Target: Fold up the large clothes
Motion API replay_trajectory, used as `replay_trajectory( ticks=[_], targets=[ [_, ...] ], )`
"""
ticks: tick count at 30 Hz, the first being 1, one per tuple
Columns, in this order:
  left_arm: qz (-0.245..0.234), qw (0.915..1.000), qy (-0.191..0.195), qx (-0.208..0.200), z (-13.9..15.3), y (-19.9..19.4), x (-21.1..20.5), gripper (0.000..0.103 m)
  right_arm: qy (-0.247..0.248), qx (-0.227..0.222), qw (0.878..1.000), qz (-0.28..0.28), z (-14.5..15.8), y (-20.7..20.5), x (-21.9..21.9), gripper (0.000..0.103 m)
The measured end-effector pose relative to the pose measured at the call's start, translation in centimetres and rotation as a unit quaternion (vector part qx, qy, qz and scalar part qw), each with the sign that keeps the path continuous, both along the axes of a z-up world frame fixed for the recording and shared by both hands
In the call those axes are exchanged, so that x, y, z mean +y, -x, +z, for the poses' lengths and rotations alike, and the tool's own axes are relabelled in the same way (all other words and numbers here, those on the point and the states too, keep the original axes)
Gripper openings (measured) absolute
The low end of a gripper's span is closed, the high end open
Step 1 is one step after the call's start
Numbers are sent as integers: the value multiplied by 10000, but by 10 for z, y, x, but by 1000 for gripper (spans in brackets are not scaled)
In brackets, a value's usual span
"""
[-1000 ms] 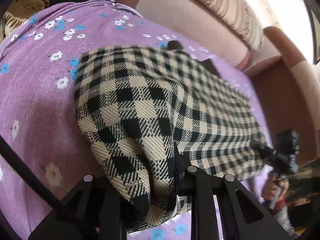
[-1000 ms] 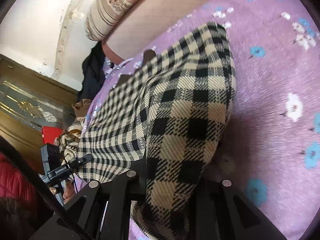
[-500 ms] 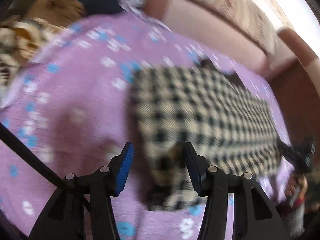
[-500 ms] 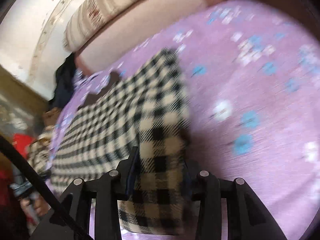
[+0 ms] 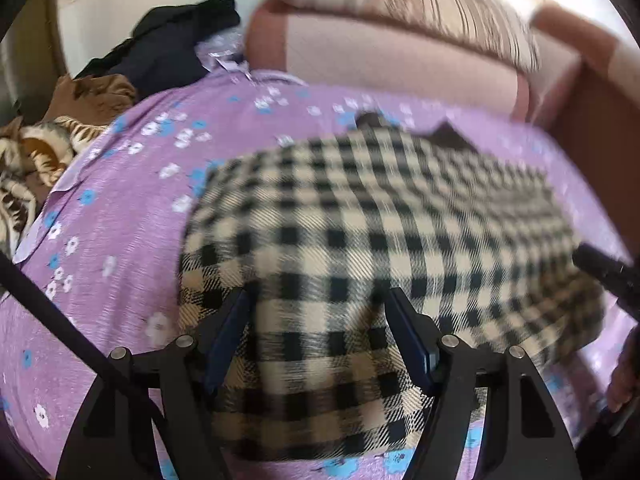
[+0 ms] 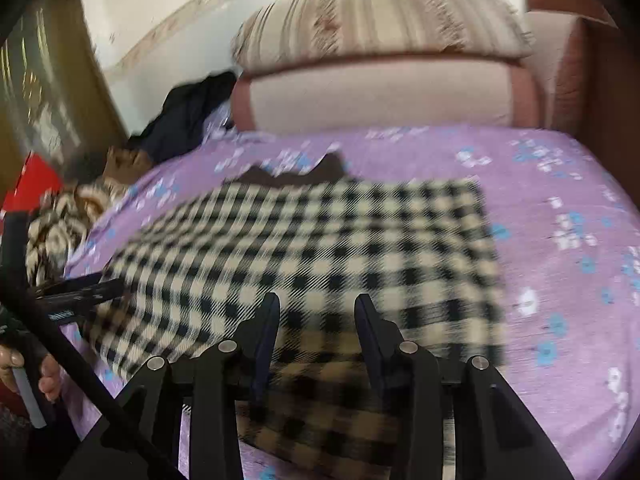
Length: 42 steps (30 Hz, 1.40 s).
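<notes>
Here the checked garment (image 5: pixel 380 248) lies flat on the purple sheet (image 5: pixel 120 240) (flowered); left gripper (image 5: pixel 318 304) and right gripper (image 6: pixel 316 306) both stand apart above it.

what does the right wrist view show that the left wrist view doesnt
Only the right wrist view shows the wooden door and something red at far left. Only the left wrist view shows the right gripper's black tip entering from its right edge. Both show the checked garment lying on the purple floral sheet, the striped pillow, and open jaws over the cloth.
</notes>
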<state>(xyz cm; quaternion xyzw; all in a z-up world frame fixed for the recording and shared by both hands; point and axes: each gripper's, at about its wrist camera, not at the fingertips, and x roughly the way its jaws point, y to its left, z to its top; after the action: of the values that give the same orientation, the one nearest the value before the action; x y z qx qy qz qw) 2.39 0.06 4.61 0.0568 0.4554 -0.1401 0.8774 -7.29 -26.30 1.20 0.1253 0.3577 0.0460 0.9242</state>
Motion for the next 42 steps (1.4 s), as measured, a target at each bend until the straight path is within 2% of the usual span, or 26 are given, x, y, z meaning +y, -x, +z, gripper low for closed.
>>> replay_trajectory(
  ticks=[3,6,11,15,22,25,29,34,36,38,40,42],
  targets=[
    [70,9995,-284,75,-15,-5,-6,72,240,555,9980,-186,-21,-18,-2,42],
    [147,9995,-256,122,-19,-7,-2,74,212,705,9960,-503,-31,-17,-23,39],
    [290,9993,-229,-39,-8,4,11,74,181,633,9908,-1182,-24,-2,-49,41],
    [508,9984,75,-237,10,17,31,74,17,434,9880,-1485,-13,10,-65,42],
    [1293,9900,426,-372,25,20,81,74,280,-90,9884,-1487,17,29,-44,42],
    [1590,9849,606,-301,26,17,103,74,394,-202,9907,-1286,21,34,-27,44],
    [1762,9801,896,-165,26,14,123,74,428,-229,9960,-745,22,41,3,46],
    [1712,9794,1055,200,17,-16,133,74,520,-156,9979,349,14,45,66,47],
    [1602,9792,1196,350,14,-34,136,74,564,-113,9949,826,12,43,94,47],
    [1437,9804,1262,468,11,-51,135,74,827,-172,9883,1273,11,43,129,48],
    [1222,9822,1309,559,8,-65,130,74,1088,-248,9806,1609,9,42,160,53],
    [918,9814,1465,832,-1,-81,121,74,1315,-309,9723,1906,4,37,193,53]
  ],
)
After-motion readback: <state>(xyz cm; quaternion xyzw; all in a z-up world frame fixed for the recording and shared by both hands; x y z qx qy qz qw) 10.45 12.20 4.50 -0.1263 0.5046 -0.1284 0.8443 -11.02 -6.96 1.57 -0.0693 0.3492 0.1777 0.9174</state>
